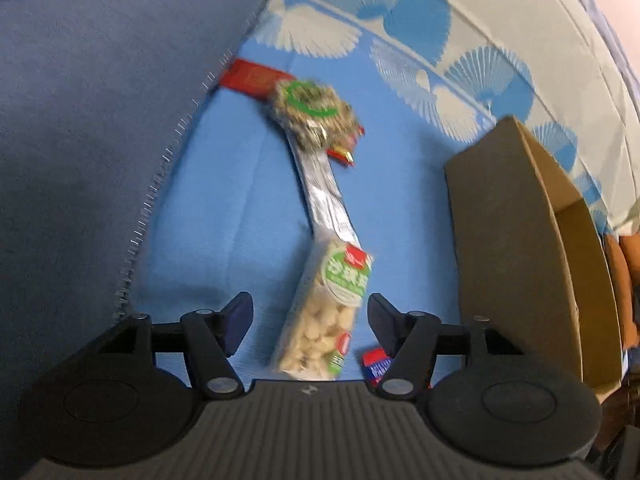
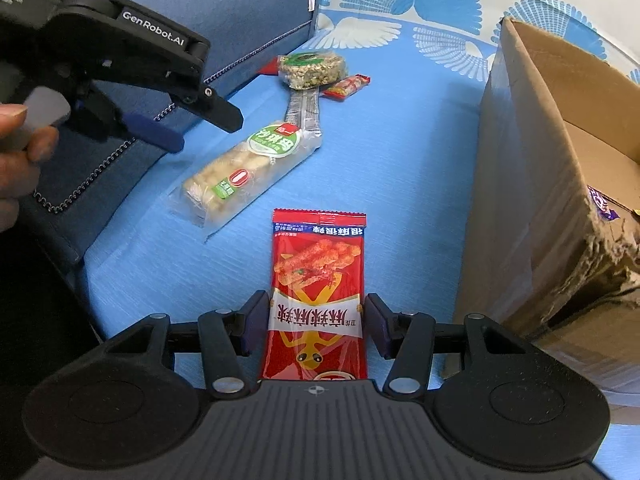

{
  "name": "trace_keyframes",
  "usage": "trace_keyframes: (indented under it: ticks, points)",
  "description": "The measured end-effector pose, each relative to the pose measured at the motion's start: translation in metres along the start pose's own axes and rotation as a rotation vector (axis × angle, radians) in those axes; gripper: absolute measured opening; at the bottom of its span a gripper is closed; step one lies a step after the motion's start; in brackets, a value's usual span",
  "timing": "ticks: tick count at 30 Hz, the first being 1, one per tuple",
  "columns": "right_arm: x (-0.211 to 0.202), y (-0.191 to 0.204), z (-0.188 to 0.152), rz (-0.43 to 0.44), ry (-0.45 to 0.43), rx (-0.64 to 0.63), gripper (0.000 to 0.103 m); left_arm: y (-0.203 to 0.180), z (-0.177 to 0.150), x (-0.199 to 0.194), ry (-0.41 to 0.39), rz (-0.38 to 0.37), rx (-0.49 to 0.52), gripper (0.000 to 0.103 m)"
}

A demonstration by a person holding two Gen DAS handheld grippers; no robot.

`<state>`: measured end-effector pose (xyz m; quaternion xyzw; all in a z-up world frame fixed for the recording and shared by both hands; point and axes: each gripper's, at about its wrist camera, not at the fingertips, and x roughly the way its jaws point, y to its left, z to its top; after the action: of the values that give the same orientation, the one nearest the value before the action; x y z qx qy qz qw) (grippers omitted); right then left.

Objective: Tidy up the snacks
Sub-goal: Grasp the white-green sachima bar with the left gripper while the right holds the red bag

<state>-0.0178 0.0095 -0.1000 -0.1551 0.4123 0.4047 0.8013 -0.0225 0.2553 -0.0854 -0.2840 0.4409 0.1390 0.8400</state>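
Snacks lie on a blue mat. My left gripper (image 1: 310,320) is open, its fingers on either side of a clear pack of pale puffed snacks with a green label (image 1: 326,312), seemingly above it. That pack also shows in the right wrist view (image 2: 244,172), with the left gripper (image 2: 192,124) hovering over its left end. My right gripper (image 2: 316,324) is open around a red spicy-snack packet (image 2: 318,292) lying flat; the pads stand close to its edges. A silver strip pack (image 1: 324,196), a round grain cake (image 1: 312,114) and small red packets (image 2: 346,86) lie farther away.
An open cardboard box (image 2: 552,184) stands on the right of the mat, with a purple wrapper (image 2: 602,202) inside. A blue sofa cushion (image 2: 256,36) borders the mat on the left. The box also shows in the left wrist view (image 1: 504,240).
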Motion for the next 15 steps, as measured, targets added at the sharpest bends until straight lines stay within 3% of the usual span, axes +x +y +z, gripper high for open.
trace_keyframes:
  ticks: [6,10,15]
  points:
    - [0.0,0.0,0.0,0.003,0.001,-0.002,0.054,-0.033,-0.004,0.029,0.064,0.117,0.16,0.072]
    - [0.0,0.001,-0.001,0.005,0.002,-0.007,0.054,-0.051,-0.012,0.04,0.058,0.171,0.248,0.072]
    - [0.001,0.001,-0.002,0.003,0.008,-0.017,0.054,-0.055,-0.022,0.043,0.042,0.194,0.286,0.072]
